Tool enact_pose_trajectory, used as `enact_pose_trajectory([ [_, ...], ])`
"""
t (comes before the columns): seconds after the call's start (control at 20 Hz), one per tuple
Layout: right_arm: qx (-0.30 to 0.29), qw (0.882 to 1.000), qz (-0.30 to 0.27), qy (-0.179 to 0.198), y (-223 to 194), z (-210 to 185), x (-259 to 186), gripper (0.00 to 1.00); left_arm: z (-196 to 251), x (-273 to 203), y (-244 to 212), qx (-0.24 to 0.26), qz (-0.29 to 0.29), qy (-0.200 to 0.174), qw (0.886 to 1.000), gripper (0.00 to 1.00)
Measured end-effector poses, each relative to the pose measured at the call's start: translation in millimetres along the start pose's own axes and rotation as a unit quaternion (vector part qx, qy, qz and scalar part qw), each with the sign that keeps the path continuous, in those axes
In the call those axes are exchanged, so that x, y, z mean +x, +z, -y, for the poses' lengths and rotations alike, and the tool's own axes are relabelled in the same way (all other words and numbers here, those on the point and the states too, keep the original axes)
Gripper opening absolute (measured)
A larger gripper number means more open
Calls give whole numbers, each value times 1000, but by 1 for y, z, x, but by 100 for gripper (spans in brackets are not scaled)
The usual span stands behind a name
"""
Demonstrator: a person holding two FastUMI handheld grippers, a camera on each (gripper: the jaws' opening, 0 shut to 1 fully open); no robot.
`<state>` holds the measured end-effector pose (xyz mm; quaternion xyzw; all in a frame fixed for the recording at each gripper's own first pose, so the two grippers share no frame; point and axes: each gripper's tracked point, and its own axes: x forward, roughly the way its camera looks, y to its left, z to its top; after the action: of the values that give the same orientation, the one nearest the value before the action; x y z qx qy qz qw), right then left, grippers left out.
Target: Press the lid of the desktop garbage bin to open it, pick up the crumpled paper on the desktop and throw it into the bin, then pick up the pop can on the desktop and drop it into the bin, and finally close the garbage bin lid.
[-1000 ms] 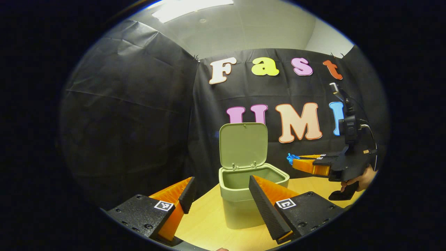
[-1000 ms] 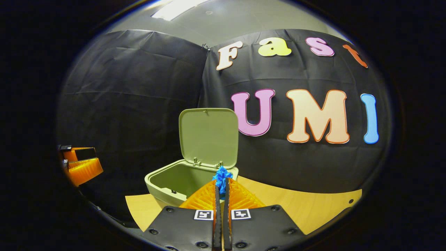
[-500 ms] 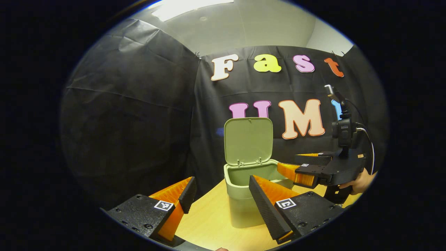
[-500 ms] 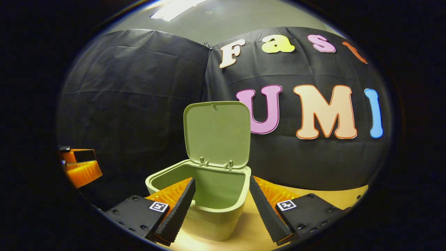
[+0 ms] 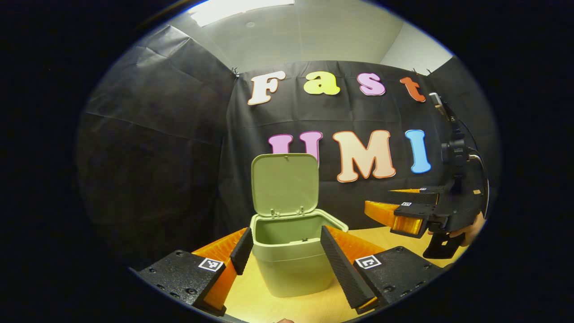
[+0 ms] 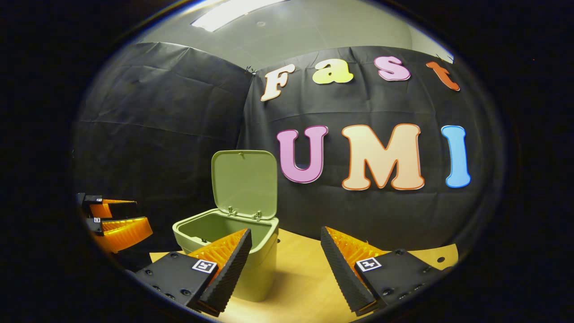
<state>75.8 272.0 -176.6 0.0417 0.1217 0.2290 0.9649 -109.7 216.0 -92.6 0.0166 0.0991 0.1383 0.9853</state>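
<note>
The green desktop bin (image 5: 291,273) stands on the wooden table with its lid (image 5: 284,184) swung up against the back wall. My left gripper (image 5: 285,229) is open, and the bin sits straight ahead between its fingers, a little beyond them. Off to the right hangs my right gripper (image 5: 379,199), held by a hand (image 5: 471,226), open with nothing in it and clear of the bin's rim. In the right gripper view the bin (image 6: 251,273) lies ahead to the left, lid (image 6: 244,184) upright, and the right gripper (image 6: 286,229) is open. The bin's bottom is hidden.
The black cloth wall stands close behind the bin. Bare wooden table (image 6: 305,278) stretches to the bin's right, with small holes near its far right edge (image 6: 437,259). My left gripper (image 6: 142,214) shows at the far left.
The right gripper, shut on a blue crumpled paper a second ago, opened over the bin; the paper is gone from it. It then drew back to the right. The left gripper's view swung right.
</note>
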Motion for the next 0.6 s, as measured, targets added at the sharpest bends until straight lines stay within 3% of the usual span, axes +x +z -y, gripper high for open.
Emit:
enact_pose_trajectory([
  [0.4, 1, 996, 23, -91, 23, 104, -69, 96, 82, 22, 5, 0, 5, -73, 997, 90],
  [0.45, 0, 995, 23, -102, 25, 116, -78, 97, 92, 24, 5, 1, 5, -81, 997, 94],
  [0.6, 1, 991, 12, -133, 18, 154, -105, 96, 125, 27, 2, -1, 2, -109, 994, 91],
])
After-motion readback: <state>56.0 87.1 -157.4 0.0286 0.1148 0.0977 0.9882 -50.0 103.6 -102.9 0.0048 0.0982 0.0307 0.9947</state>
